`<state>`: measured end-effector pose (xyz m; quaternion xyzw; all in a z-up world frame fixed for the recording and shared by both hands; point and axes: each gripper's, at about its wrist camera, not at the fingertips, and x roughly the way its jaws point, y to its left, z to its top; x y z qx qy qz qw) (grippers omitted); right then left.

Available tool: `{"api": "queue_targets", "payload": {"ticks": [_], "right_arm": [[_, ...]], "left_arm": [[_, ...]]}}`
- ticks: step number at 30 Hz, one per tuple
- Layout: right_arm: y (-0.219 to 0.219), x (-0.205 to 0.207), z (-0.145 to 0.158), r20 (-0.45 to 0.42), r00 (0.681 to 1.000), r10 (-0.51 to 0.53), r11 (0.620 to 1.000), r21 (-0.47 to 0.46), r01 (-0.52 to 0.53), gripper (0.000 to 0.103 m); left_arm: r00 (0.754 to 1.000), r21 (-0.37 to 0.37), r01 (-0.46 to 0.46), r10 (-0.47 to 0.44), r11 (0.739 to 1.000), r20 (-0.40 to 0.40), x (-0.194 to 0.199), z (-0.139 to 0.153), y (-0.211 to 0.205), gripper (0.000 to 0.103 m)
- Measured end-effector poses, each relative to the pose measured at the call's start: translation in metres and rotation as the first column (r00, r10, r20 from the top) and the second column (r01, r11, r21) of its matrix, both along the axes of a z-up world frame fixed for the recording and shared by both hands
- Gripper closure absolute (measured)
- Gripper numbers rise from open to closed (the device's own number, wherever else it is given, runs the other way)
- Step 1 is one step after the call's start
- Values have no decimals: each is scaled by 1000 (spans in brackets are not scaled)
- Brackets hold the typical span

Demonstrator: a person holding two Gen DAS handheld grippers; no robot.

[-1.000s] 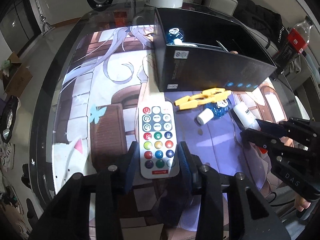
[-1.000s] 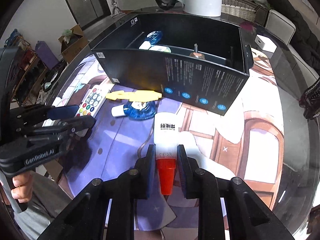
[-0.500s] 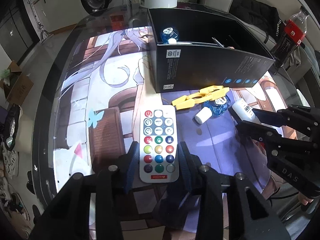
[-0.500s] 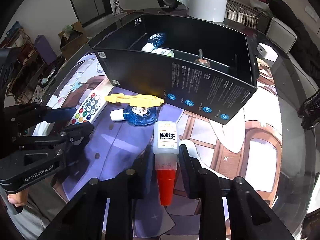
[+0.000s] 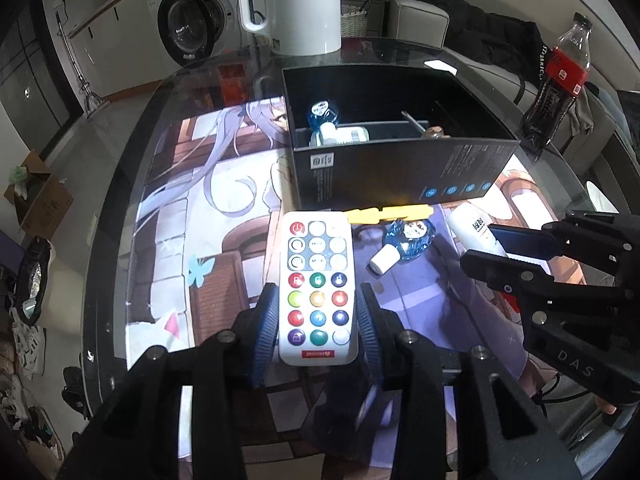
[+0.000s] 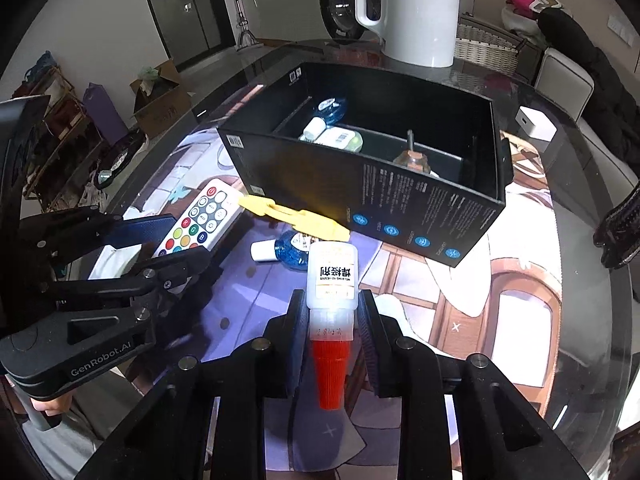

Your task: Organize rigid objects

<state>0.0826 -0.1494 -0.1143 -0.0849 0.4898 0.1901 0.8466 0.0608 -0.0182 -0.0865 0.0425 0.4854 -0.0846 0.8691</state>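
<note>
Compared with a second ago, your left gripper (image 5: 316,316), clamped on the white remote (image 5: 318,288) with its rows of coloured buttons, has lifted it off the printed mat (image 5: 208,248), so its top edge now overlaps the base of the black box (image 5: 400,172). Your right gripper (image 6: 328,324), jaws closed on the neck of the white glue bottle (image 6: 331,276) with the red cone cap toward you, has raised it likewise. A yellow clip (image 6: 296,216) and a blue round bottle (image 6: 290,250) lie on the mat before the box.
</note>
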Motion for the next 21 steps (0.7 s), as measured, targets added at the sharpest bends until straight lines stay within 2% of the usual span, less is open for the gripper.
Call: {"api": "queue_targets", "payload": {"ticks": [3, 7, 8, 12, 16, 18, 21], "right_arm": [[-2, -4, 14, 60, 998, -7, 999, 33, 5, 78], [-7, -14, 39, 173, 985, -19, 996, 86, 4, 78], [-7, -16, 46, 201, 979, -19, 994, 107, -3, 79], [-8, -31, 69, 320, 947, -30, 990, 141, -16, 94], [-3, -45, 84, 408, 913, -18, 989, 139, -43, 95], [3, -44, 85, 397, 918, 2, 989, 133, -59, 95], [5, -37, 74, 340, 940, 14, 991, 119, -58, 95]], "left_arm": [[997, -5, 9, -9, 1000, 78, -5, 16, -1, 65], [978, -11, 25, -22, 1000, 209, -15, 40, -1, 65], [970, -11, 31, -27, 999, 243, -18, 46, -1, 65], [934, -9, 57, -50, 998, 354, -30, 66, -6, 65], [890, -14, 81, -66, 997, 451, -44, 81, -7, 65], [889, -35, 92, -66, 995, 454, -44, 84, -5, 65], [919, -57, 75, -47, 996, 393, -34, 76, 2, 65]]}}
